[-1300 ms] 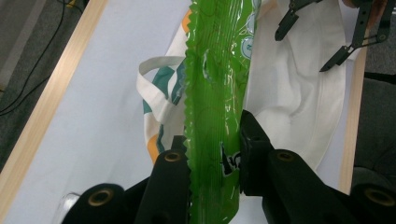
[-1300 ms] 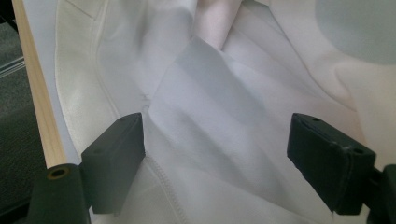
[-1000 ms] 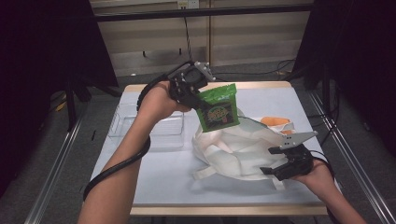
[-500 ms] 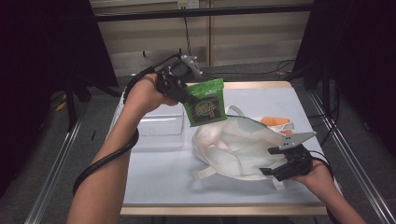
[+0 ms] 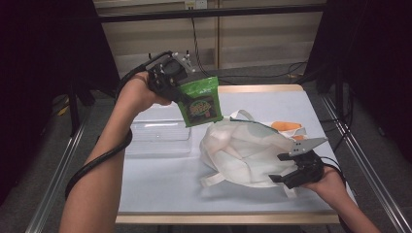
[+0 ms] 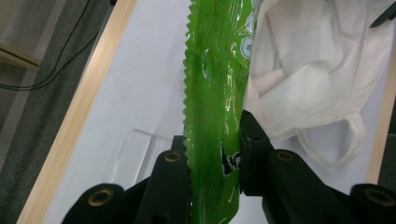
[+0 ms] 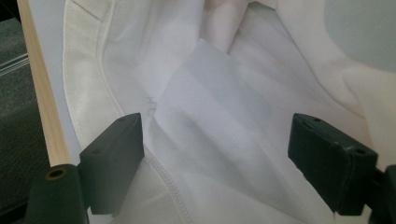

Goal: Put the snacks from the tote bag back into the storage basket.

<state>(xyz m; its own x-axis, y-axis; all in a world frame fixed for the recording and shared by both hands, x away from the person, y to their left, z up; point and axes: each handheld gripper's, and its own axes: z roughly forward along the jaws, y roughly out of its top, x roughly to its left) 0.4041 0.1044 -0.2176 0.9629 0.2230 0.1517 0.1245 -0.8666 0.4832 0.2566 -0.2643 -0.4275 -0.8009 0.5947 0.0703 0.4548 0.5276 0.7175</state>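
Note:
A green snack packet (image 5: 199,102) hangs in the air above the table, just left of the white cloth bag (image 5: 243,150). My left gripper (image 5: 179,91) is shut on the packet's top edge; in the left gripper view the packet (image 6: 215,93) stands pinched between the black jaws of that gripper (image 6: 215,163), with the bag (image 6: 308,79) below and to the right. My right gripper (image 5: 287,175) rests at the bag's near right edge. Its jaws stand wide apart in the right gripper view, so the gripper (image 7: 224,158) is open over the white cloth (image 7: 224,107).
A clear plastic tray (image 5: 155,138) lies on the table left of the bag. Something orange (image 5: 284,126) peeks out behind the bag at the right. The table's wooden front edge (image 5: 223,218) runs close to my right hand.
My left gripper has carried the green packet leftward and slightly up, off the bag's top toward the tray side. The right gripper has stayed put at the bag.

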